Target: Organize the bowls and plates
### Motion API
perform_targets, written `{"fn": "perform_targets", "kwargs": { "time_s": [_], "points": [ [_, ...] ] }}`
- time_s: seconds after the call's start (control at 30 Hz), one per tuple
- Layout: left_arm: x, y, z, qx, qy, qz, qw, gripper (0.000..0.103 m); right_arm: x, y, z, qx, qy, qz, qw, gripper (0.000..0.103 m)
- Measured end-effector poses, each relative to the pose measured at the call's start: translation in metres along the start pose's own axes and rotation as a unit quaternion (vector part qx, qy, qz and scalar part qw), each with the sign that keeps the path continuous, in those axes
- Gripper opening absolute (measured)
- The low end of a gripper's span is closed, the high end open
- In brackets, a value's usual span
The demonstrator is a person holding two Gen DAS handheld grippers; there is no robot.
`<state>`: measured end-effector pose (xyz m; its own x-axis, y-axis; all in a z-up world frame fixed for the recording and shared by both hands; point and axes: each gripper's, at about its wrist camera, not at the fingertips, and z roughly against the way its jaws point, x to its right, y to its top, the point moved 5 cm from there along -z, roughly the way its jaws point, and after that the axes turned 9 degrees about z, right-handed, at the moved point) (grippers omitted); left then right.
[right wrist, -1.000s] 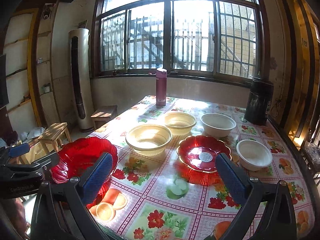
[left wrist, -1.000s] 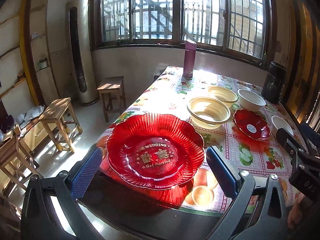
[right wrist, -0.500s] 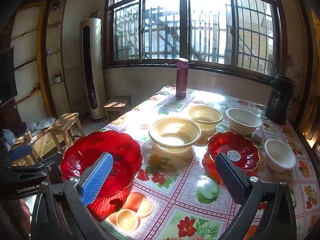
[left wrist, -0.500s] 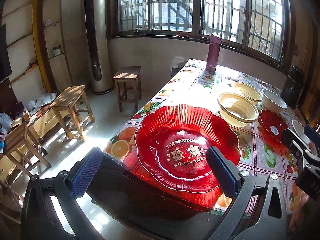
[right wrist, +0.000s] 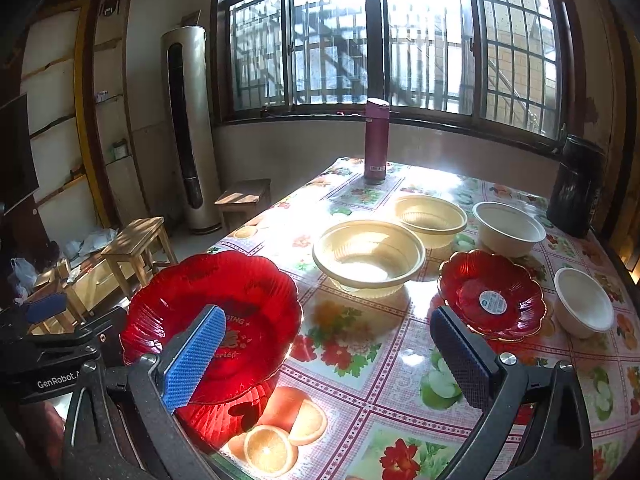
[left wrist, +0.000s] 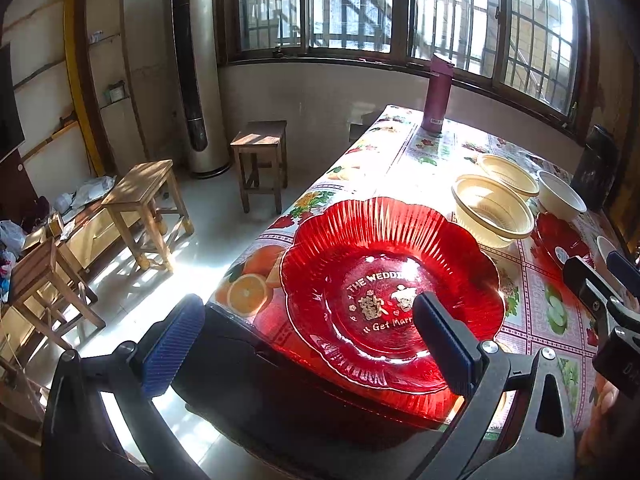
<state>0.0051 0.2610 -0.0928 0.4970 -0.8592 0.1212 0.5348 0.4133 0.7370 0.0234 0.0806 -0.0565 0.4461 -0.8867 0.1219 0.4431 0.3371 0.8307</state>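
Observation:
A large red scalloped plate (left wrist: 384,272) with gold lettering lies at the table's near left corner; it also shows in the right wrist view (right wrist: 224,308). My left gripper (left wrist: 308,336) is open at the plate's near edge, its right finger over the plate. My right gripper (right wrist: 324,356) is open and empty above the tablecloth, between the large plate and a small red plate (right wrist: 492,296). Two cream bowls (right wrist: 368,256) (right wrist: 430,218) and two white bowls (right wrist: 508,228) (right wrist: 584,302) stand further back.
A maroon flask (right wrist: 376,140) stands at the table's far edge and a black container (right wrist: 576,188) at the far right. Wooden stools (left wrist: 140,196) and a tall air conditioner (left wrist: 192,68) are on the floor left of the table (right wrist: 360,360).
Both views have swung left and closer to the table's near left corner. The large red plate has shifted right in the left wrist view, now under the right finger.

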Motion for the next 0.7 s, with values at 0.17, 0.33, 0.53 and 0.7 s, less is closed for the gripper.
{"fn": "perform_targets", "kwargs": {
  "time_s": [0.17, 0.33, 0.53, 0.7],
  "points": [
    [-0.006, 0.001, -0.016, -0.018, 0.014, -0.004, 0.9997, 0.103, -0.006, -0.001, -0.018, -0.019, 0.021, -0.006, 1.000, 0.103],
    [-0.020, 0.001, -0.040, -0.047, 0.049, 0.000, 0.9977, 0.103, -0.015, -0.006, -0.048, -0.052, 0.034, -0.010, 0.998, 0.103],
    [-0.021, -0.008, -0.062, -0.096, 0.050, 0.007, 0.9941, 0.103, -0.018, -0.019, -0.087, -0.100, 0.044, -0.027, 0.994, 0.103],
    [-0.015, -0.015, -0.073, -0.116, 0.049, 0.000, 0.9920, 0.103, -0.017, -0.029, -0.107, -0.125, 0.057, -0.046, 0.989, 0.101]
  ]
}}
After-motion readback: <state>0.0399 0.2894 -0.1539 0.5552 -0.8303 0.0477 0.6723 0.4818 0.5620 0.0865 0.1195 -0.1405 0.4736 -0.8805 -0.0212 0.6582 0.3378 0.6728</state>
